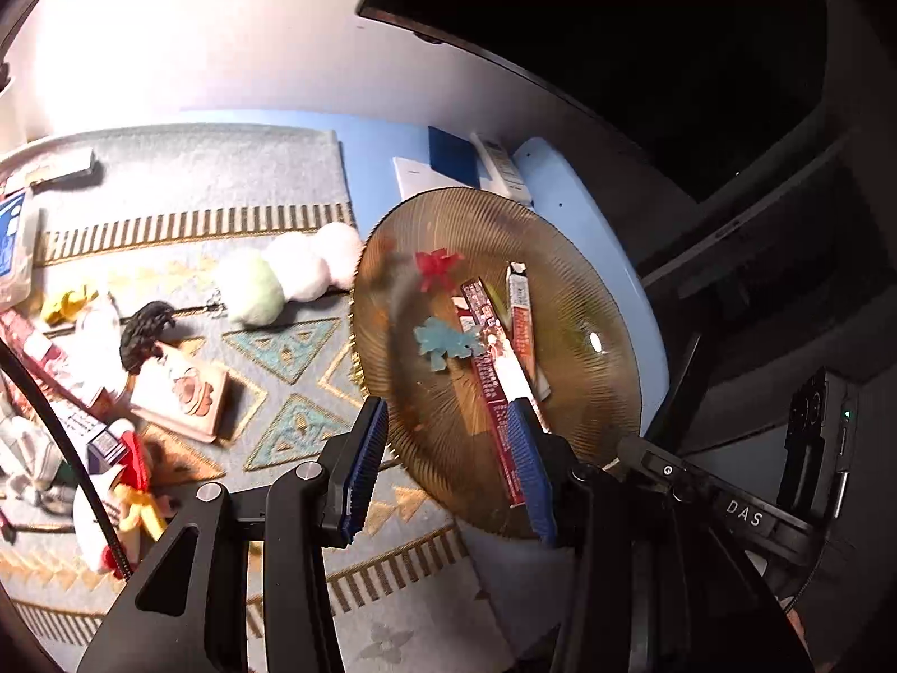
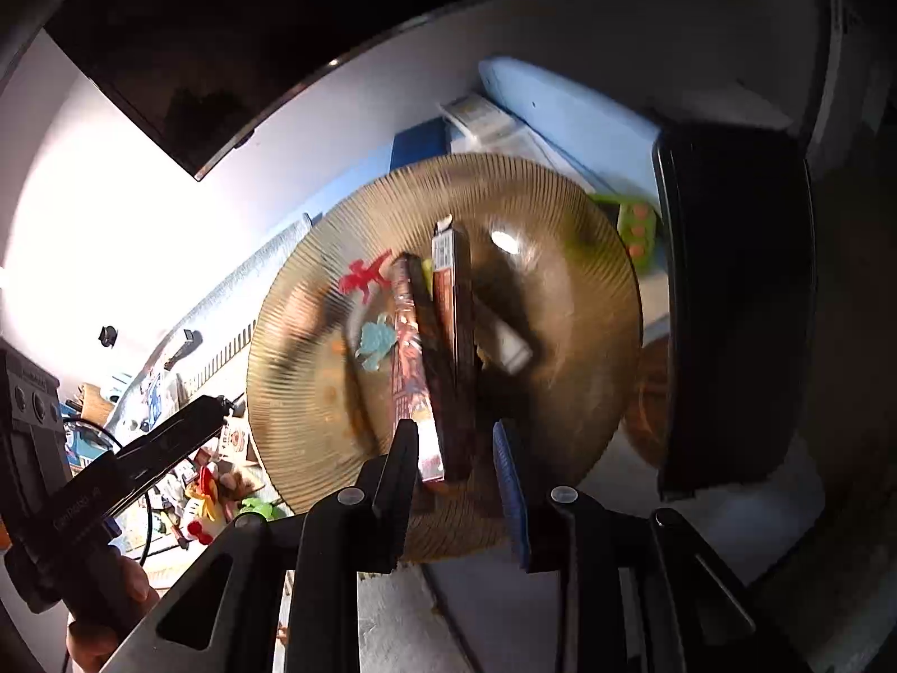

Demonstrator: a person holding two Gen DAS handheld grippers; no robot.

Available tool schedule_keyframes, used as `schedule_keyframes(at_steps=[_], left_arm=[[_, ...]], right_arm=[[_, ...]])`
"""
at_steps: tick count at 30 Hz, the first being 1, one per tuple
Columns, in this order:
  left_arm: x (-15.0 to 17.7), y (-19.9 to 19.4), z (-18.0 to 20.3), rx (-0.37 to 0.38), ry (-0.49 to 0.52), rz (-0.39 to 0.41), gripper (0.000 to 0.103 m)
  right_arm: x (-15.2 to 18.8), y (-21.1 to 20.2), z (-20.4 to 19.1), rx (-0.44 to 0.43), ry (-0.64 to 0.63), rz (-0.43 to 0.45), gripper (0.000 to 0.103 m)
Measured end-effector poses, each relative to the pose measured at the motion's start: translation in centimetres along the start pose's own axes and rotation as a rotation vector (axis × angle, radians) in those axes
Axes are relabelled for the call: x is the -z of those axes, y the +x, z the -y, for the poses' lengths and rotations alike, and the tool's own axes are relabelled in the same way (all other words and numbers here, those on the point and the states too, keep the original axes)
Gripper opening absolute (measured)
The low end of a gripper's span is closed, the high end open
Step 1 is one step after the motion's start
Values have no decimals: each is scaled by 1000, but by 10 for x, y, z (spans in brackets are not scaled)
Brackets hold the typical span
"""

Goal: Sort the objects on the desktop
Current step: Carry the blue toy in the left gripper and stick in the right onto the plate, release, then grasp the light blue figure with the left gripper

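An amber ribbed glass plate (image 1: pixel 583 291) (image 2: pixel 314 347) lies on the blue desk at the mat's right edge. It holds a small red figure (image 1: pixel 437 269) (image 2: pixel 364 277), a pale blue figure (image 1: pixel 443 342) (image 2: pixel 375 345) and long dark-red boxes (image 1: pixel 493 381) (image 2: pixel 409 347) lying side by side. My left gripper (image 1: pixel 448 465) is open astride the plate's near rim, its blue pads clear of it. My right gripper (image 2: pixel 455 482) is open. The near ends of the boxes sit between its fingers, with a gap on the right side.
A patterned mat (image 1: pixel 224 179) left of the plate carries a plush ball skewer (image 1: pixel 291 275), a black figurine (image 1: pixel 143 331), a card (image 1: pixel 179 392) and several toys and tubes. A dark monitor (image 1: pixel 616 28) hangs behind. A black container (image 2: pixel 734 308) stands right of the plate.
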State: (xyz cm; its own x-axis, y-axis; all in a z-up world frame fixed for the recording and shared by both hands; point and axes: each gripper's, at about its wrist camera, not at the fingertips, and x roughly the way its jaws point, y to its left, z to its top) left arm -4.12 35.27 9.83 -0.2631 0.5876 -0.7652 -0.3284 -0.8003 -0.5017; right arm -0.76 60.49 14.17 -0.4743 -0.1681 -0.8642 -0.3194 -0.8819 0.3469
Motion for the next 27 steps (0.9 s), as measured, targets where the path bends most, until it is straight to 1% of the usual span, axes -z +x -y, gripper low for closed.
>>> schedule_keyframes(at_steps=[3,8,12,19,20,22,25,27], left_arm=[[10,-15,-20,-28,-35,2,42],[33,-45,-66,-77,-124,0,42],[51,-73,-110,-131,-207,17,42],[82,-132,-205,-251,-387,74,43],[85,-139,-219,-268,-409,85,44],[89,-154,-247,-304,-455,110,45],[92,-169,-286,-349,-486,127,46],[91,-169,-307,-377,-469,121,46]], right_arm=[[6,-3,-11,-19,-3,5,27],[17,-4,-45,-52,-49,5,27],[34,8,-76,-81,-76,-39,27],[71,35,-147,-136,-152,-122,27],[77,38,-158,-146,-167,-135,27],[89,45,-179,-166,-193,-153,32],[108,55,-209,-185,-231,-180,34],[122,64,-226,-190,-248,-204,34]])
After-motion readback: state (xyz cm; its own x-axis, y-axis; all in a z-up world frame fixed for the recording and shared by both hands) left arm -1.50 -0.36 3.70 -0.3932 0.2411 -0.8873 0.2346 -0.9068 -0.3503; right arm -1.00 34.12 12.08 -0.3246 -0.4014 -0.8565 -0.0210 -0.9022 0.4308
